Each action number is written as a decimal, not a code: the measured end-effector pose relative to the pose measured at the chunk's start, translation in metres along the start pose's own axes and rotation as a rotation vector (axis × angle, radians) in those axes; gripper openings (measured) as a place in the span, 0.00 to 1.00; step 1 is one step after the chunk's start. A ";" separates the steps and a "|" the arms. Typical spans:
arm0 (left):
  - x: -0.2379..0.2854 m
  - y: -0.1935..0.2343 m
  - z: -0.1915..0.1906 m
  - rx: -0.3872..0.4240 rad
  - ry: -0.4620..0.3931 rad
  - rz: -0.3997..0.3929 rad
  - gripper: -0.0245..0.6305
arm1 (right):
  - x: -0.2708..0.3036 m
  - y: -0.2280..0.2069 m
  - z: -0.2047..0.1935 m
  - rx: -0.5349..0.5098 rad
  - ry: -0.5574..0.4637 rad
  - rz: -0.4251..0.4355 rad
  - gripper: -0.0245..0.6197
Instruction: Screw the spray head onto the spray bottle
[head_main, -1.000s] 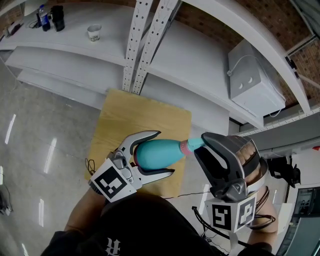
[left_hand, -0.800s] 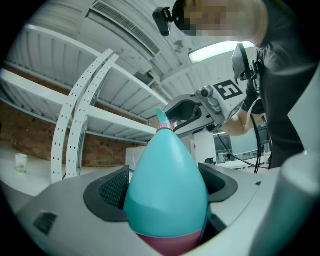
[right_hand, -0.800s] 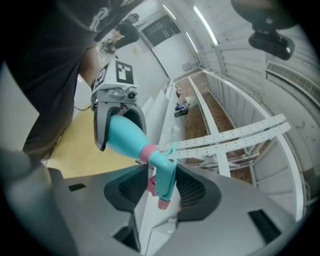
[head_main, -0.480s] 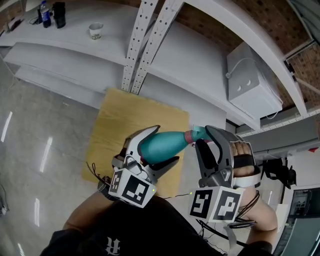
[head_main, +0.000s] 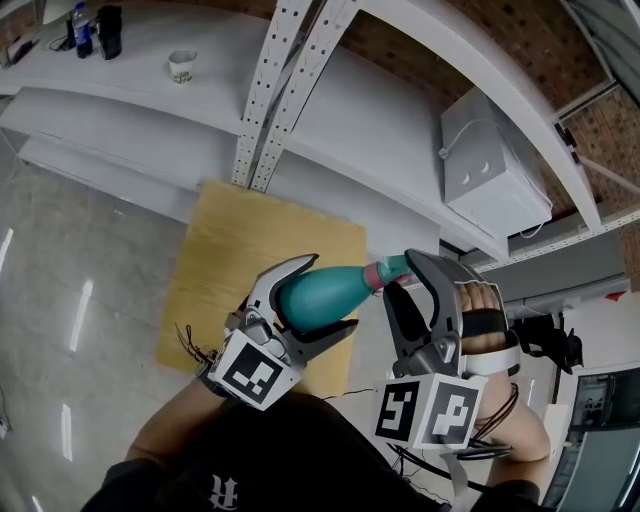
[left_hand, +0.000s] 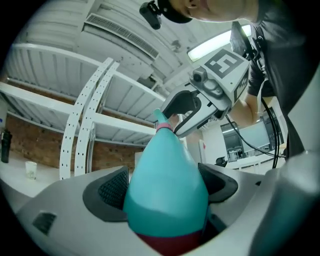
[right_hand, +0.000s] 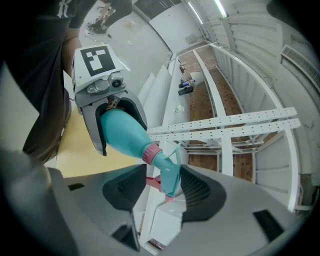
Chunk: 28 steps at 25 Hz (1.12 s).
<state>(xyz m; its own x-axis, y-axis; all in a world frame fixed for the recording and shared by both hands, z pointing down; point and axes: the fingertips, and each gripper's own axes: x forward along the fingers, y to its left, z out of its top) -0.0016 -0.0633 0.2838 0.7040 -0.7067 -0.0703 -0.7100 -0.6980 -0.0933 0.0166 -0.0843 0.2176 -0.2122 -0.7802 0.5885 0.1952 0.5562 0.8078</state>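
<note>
A teal spray bottle (head_main: 318, 296) is held level above the table's edge, and my left gripper (head_main: 330, 293) is shut around its wide body. In the left gripper view the bottle (left_hand: 167, 185) fills the gap between the two dark pads. Its pink collar (head_main: 372, 273) points right, toward the teal spray head (head_main: 392, 268). My right gripper (head_main: 400, 275) is shut on that spray head. The right gripper view shows the head (right_hand: 167, 167) with its pink trigger between the pads, sitting on the bottle's neck (right_hand: 150, 152).
A small wooden table (head_main: 230, 250) lies below the grippers. Behind it stand a perforated white upright (head_main: 265, 110) and white shelving. A white box (head_main: 490, 170) sits at the right. A paper cup (head_main: 181, 66) and dark bottles (head_main: 95, 30) rest on the far counter.
My right gripper has rolled so its marker cube faces the camera, still on the spray head. The left gripper and bottle shifted slightly right and have held nearly still since.
</note>
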 end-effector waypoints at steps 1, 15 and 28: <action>-0.001 -0.001 0.001 0.001 -0.007 -0.014 0.68 | -0.002 0.000 0.001 -0.005 -0.003 0.002 0.34; -0.005 -0.004 0.015 0.014 -0.083 -0.069 0.68 | -0.020 -0.008 0.008 -0.165 0.044 -0.063 0.35; -0.011 -0.007 0.026 -0.044 -0.161 -0.137 0.68 | -0.042 -0.018 0.018 -0.073 -0.053 -0.048 0.35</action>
<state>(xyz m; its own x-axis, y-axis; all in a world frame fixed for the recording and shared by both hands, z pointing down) -0.0041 -0.0472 0.2600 0.7851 -0.5796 -0.2181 -0.6050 -0.7931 -0.0702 0.0048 -0.0569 0.1791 -0.2732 -0.7881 0.5516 0.2522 0.4947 0.8317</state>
